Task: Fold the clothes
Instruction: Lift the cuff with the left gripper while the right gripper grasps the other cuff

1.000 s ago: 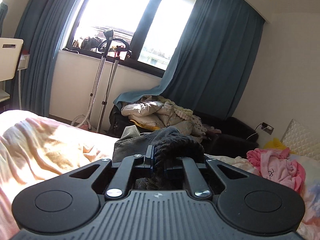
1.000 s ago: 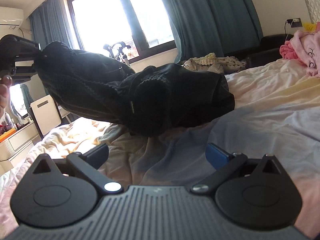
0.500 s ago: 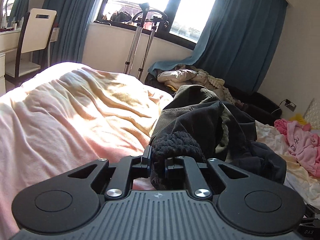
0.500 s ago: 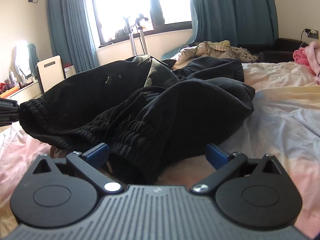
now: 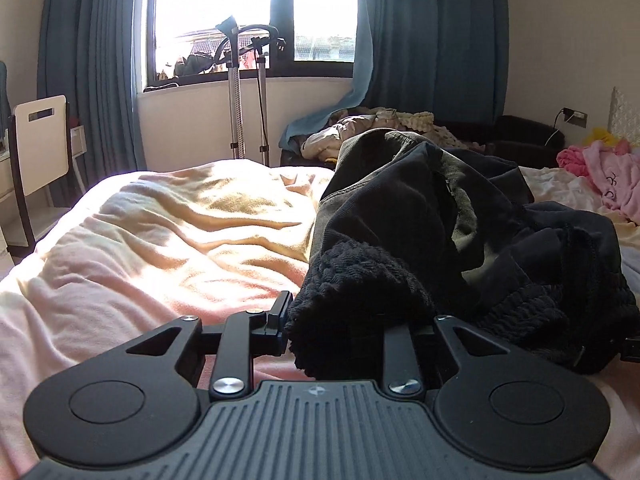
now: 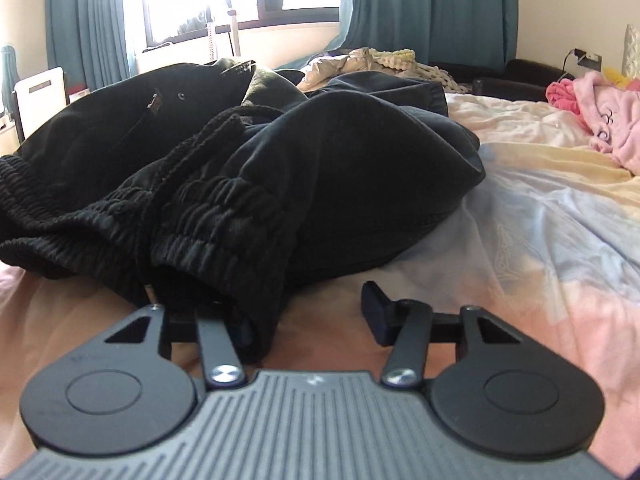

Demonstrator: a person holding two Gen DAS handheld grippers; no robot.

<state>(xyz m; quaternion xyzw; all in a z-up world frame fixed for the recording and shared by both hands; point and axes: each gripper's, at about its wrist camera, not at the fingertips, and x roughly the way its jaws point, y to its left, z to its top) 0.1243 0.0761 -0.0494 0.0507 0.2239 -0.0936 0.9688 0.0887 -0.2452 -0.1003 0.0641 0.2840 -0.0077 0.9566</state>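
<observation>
Left wrist view: crumpled black ribbed-cuff trousers (image 5: 440, 240) heaped mid-bed on rumpled pink sheet (image 5: 140, 248), probably dropped for spreading. Left gripper (image 5: 348, 320) just opening, cuff loose between jaws. Right gripper (image 6: 308, 312) just closing, spread, waistband edge between, likely regrasp.

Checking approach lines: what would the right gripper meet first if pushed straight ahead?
Probably the black garment's ribbed elastic waistband: it lies bunched on the bed directly before the right gripper, already covering its left finger. Depth is uncertain.
</observation>
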